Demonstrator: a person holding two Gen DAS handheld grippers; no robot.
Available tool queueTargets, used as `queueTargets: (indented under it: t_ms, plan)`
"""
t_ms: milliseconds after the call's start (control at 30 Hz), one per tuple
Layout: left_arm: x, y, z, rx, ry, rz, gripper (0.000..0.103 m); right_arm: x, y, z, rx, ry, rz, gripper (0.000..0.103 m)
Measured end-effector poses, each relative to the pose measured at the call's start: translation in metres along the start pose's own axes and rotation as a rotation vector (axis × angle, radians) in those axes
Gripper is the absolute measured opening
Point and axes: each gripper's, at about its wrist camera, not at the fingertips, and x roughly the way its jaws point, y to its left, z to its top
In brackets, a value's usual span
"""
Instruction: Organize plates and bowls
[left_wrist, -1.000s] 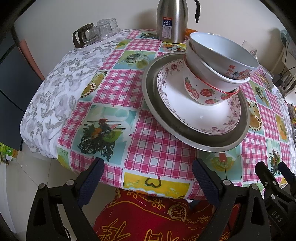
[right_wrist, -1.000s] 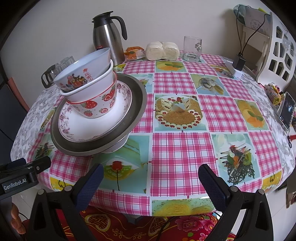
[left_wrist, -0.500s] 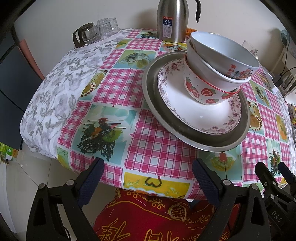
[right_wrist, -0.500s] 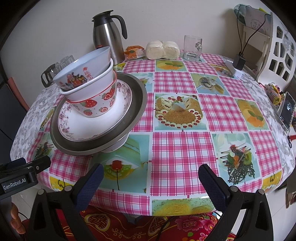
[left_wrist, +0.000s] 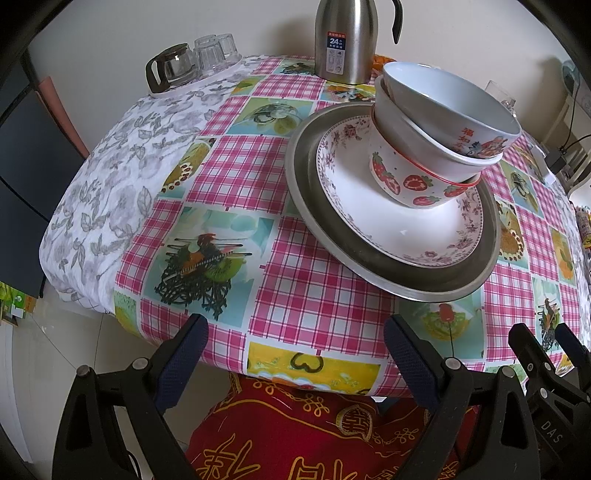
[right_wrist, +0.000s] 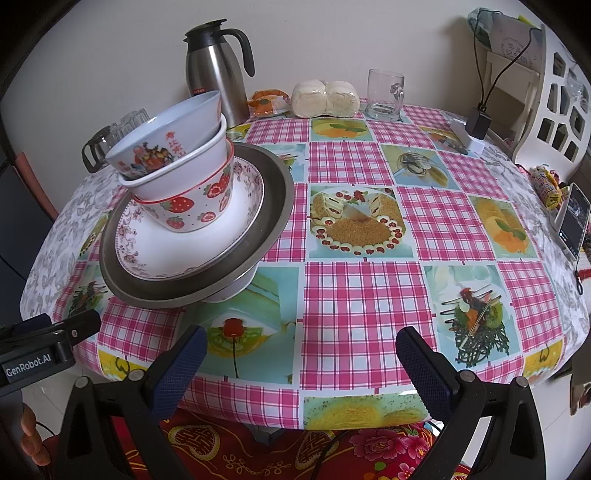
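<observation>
On the checked tablecloth (right_wrist: 369, 295), a tilted metal plate (right_wrist: 273, 221) carries a floral plate (right_wrist: 192, 254) and three nested bowls: strawberry bowl (right_wrist: 192, 206), white bowl (right_wrist: 184, 173), figure-painted bowl (right_wrist: 162, 147). A white dish beneath the metal plate is mostly hidden. Left gripper (left_wrist: 295, 354) and right gripper (right_wrist: 299, 358) hang spread wide and empty, nearer the camera than the metal plate, off the table's edge.

I see a plain cream wall (right_wrist: 332, 40) behind a round table (right_wrist: 369, 295) w/ pink-check food-print cloth over a grey leaf-print cloth (left_wrist: 110, 177). Floor (left_wrist: 44, 369) at lower left is pale glossy tile; dark cabinet panel (left_wrist: 22, 155) at far left w/ a salmon-coloured chair back (left_wrist: 64, 118) beside it. White cut-out shelf unit (right_wrist: 554, 107) stands at right edge; light is soft, even daylight, no hard shadows.
</observation>
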Motion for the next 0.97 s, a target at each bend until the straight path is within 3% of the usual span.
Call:
queueTargets:
  t_ms: [967]
  plan:
    - [-0.0033, 0.0003, 0.0, -0.007, -0.012, -0.002, 0.096, 0.0002, -0.0024, 0.0014, 0.008, 0.004, -0.004, 0.103]
